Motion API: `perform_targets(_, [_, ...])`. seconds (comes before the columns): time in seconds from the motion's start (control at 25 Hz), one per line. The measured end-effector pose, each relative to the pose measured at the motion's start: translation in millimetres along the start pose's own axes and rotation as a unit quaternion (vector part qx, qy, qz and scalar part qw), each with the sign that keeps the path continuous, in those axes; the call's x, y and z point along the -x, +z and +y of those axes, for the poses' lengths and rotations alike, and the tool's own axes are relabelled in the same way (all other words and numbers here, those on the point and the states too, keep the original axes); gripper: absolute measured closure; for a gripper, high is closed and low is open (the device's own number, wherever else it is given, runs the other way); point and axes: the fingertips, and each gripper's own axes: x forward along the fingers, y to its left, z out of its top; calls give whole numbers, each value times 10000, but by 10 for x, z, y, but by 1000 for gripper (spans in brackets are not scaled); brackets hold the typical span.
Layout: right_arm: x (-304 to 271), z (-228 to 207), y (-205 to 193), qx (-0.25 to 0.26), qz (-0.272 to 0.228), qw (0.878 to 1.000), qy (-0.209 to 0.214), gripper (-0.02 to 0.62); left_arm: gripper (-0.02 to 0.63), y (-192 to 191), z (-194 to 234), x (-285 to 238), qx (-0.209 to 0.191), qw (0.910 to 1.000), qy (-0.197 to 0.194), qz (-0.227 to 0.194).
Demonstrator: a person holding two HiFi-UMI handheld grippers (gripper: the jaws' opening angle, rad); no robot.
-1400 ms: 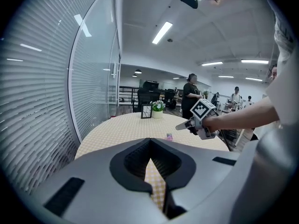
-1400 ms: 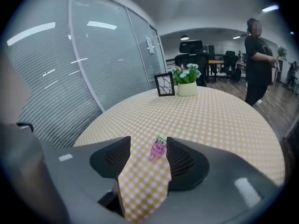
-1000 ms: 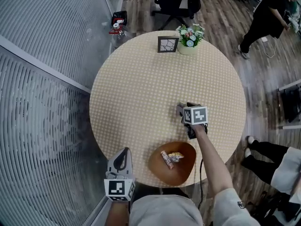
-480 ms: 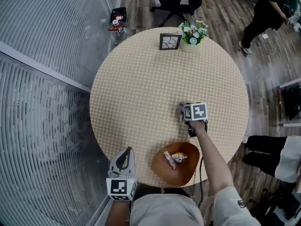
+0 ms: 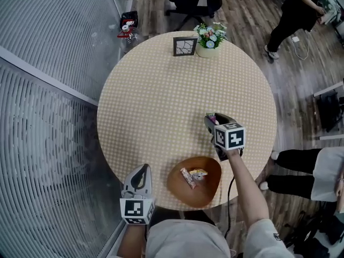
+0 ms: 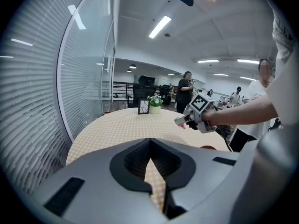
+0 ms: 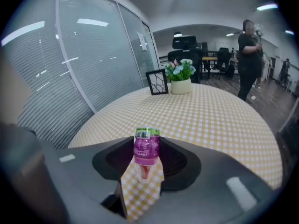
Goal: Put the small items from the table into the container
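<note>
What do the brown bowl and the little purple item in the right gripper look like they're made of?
The brown bowl looks like wood or wood-look plastic: even matte brown, no glare; the grain is too small to tell. The purple item is likely thin plastic: a glossy printed purple label with a barcode, and a clear tip showing something reddish inside.

small purple snack pouch (image 7: 146, 149) is pinched in the right gripper (image 7: 146, 143), green end sticking out past the tips. brown bowl (image 5: 180, 191) at the table (image 5: 161, 90) edge holds 2 wrapped snacks (image 5: 188, 179).
</note>
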Motion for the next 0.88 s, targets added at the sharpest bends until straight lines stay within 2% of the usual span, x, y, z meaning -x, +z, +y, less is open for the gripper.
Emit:
perform_targets(0.16, [705, 331, -40, 288, -443, 9984, 188, 430, 602, 6, -246, 31, -44, 9999, -122, -36])
perform_targets(0.32, [1271, 726, -376, 413, -659, 9957, 506, 429, 601, -24, -542, 39, -95, 9997, -234, -59])
perform_targets(0.48, [1535, 1031, -983, 490, -558, 9947, 714, 428, 603, -125, -791, 120, -85, 9995, -303, -20])
perform_targets(0.64, [1540, 1226, -1599, 591, -257, 9937, 912, 428, 603, -267, -964, 217, -96, 9994, -325, 51])
perform_targets(0.88, [1435, 1313, -2239, 1079, 187, 9902, 869, 428, 603, -465, -1176, 376, -87, 9994, -300, 147])
